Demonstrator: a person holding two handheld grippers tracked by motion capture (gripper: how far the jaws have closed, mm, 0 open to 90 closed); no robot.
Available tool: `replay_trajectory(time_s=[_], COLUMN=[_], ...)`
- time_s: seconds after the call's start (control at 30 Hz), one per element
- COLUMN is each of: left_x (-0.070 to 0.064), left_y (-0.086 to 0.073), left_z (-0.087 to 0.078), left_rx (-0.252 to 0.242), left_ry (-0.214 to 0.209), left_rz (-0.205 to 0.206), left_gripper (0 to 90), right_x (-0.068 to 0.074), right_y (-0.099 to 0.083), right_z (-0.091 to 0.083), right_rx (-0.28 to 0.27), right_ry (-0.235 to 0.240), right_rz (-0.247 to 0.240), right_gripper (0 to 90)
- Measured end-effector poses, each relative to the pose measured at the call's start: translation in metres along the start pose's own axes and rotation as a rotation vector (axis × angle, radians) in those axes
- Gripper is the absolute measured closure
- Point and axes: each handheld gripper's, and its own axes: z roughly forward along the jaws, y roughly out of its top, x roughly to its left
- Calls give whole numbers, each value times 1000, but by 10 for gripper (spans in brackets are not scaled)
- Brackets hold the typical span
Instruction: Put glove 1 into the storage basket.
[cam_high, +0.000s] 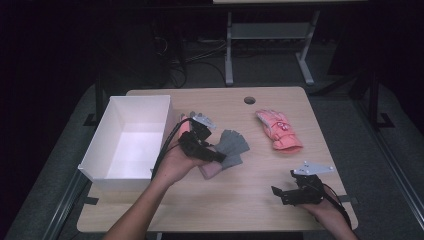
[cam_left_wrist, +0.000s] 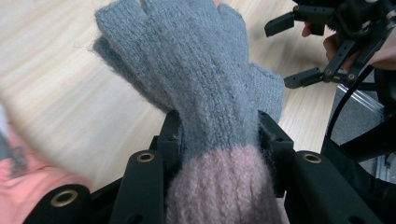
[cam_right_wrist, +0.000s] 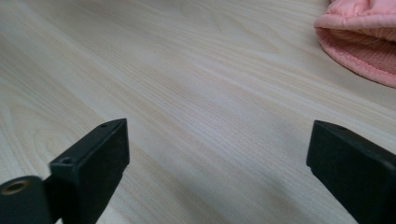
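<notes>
one grey glove (cam_left_wrist: 205, 79) clamped in left tool (cam_left_wrist: 219, 140), one pink glove (cam_high: 278, 129), one white box (cam_high: 100, 145)

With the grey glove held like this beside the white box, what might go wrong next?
1. The left gripper pinches the grey glove near its pink cuff, so the loose fingers may drag on the table or catch the wall of the white box.
2. The knit looks soft, so it may slip from the jaws.
3. The right gripper rests open, away from the pink glove, so it cannot steady anything.
</notes>
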Motion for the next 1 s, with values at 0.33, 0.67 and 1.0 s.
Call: replay_trajectory(time_s=[0.33, 0.67, 1.0], left_x=[12, 40, 69], left_y=[5, -10, -39], left_z=[-43, -88, -129], left_rx=[-33, -84, -137], left_ry=[46, 139, 244], left_rz=[-11, -72, -159], left_gripper=[605, 605, 605], right_x=[-1, -3, -2], right_y=[0, -1, -1], right_z=[2, 2, 3], right_rx=[3, 2, 8], right_ry=[-8, -14, -10], right_rz=[2, 2, 9], right_gripper=[35, 36, 36])
